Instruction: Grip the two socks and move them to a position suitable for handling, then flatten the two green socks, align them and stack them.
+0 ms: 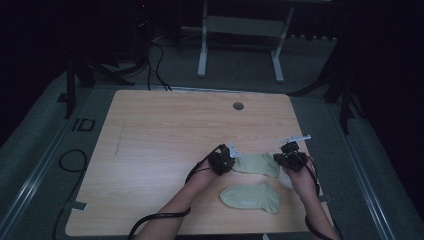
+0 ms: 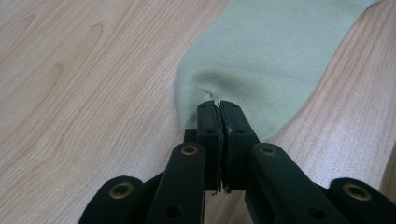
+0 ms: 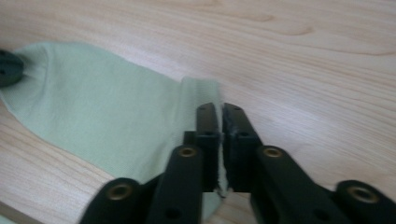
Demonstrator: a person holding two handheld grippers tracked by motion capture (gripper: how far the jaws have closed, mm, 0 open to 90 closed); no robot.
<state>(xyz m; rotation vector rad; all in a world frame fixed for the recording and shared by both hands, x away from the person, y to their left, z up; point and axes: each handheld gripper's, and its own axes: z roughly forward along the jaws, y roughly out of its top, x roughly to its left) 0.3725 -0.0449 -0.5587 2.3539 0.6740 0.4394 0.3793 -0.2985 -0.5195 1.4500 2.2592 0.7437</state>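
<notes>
Pinching a soft green knit sock (image 1: 257,163) flat on woodgrain, both grippers' jaws clamp its ends.

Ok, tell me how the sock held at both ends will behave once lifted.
The held sock is thin knit and puckers at the left gripper, so it will probably sag. It looks light. Pinched too by the right gripper, it shouldn't slip.

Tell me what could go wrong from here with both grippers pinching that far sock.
1. The left gripper bites only a small pucker at the far sock toe end; a pull may slip it free.
2. The right gripper holds just the cuff edge, so stretching could tear it loose.
3. The near sock lies close below; a low carry might drag it along the table.
</notes>
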